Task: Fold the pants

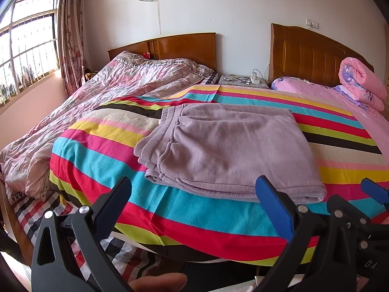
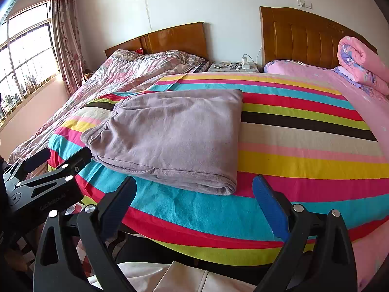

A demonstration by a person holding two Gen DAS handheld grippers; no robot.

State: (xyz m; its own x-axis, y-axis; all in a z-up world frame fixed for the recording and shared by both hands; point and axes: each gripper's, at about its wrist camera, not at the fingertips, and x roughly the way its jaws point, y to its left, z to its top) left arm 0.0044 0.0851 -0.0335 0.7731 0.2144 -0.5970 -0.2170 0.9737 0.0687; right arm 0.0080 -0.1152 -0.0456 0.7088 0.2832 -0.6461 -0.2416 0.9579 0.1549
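Observation:
The mauve pants (image 1: pixel 226 148) lie folded into a thick rectangle on the striped blanket (image 1: pixel 102 160), waistband at the left. They also show in the right wrist view (image 2: pixel 170 136). My left gripper (image 1: pixel 194 185) is open and empty, held back from the pants' near edge. My right gripper (image 2: pixel 194 185) is open and empty too, just off the pants' near right corner. The right gripper shows at the right edge of the left wrist view (image 1: pixel 352 209). The left gripper shows at the left edge of the right wrist view (image 2: pixel 48 170).
The striped blanket (image 2: pixel 304 160) covers the bed's near half. A crumpled floral quilt (image 1: pixel 97 102) lies at left. A rolled pink quilt (image 1: pixel 362 82) sits at the back right. Two wooden headboards (image 1: pixel 175 46) and a nightstand (image 1: pixel 243 80) stand at the far wall.

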